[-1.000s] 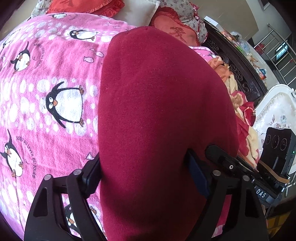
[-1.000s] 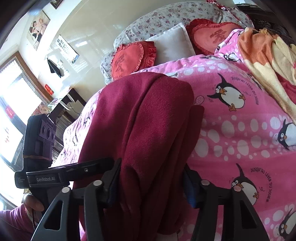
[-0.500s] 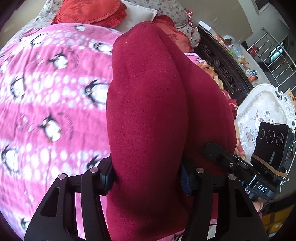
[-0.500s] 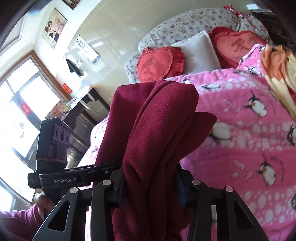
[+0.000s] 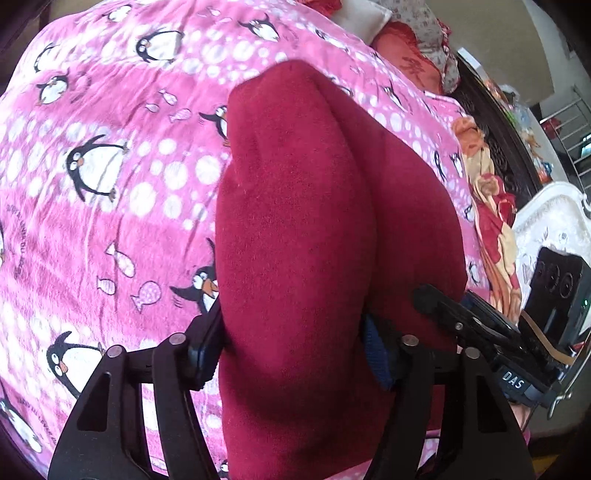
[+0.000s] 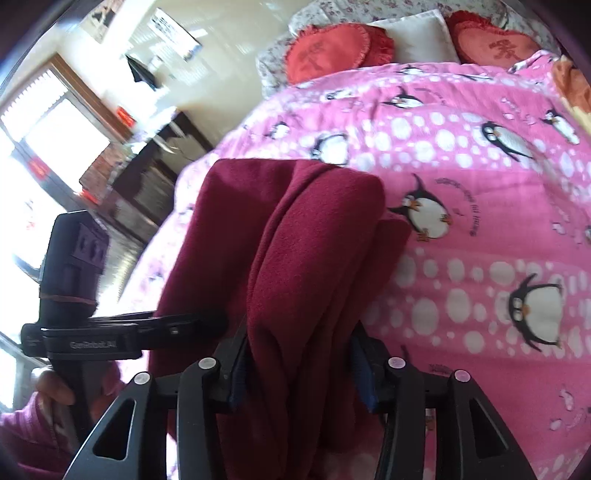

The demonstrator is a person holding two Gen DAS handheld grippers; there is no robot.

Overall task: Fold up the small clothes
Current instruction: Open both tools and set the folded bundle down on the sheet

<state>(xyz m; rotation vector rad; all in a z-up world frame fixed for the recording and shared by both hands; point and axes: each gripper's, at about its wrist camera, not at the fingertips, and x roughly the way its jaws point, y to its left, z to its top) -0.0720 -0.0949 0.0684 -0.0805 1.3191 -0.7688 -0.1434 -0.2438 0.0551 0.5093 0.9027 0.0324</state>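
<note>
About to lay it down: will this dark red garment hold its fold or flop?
The dark red garment probably flops: it bunches in soft rolls between both grippers. Its fleecy nap likely grips the pads, and the penguin blanket, rather than sliding.

We see a dark red fleece garment [image 5: 314, 229], plain, no print. Blanket [image 5: 110, 206] is hot pink with white dots, black-and-white penguins (orange beaks and feet) and small fish outlines. Heart cushions [image 6: 328, 51] are red with darker red characters; the pillow [image 6: 421, 35] between them is white. Second blanket [image 5: 491, 206] is orange, cream and red. Both grippers are black with blue pads [image 5: 375, 354].
</note>
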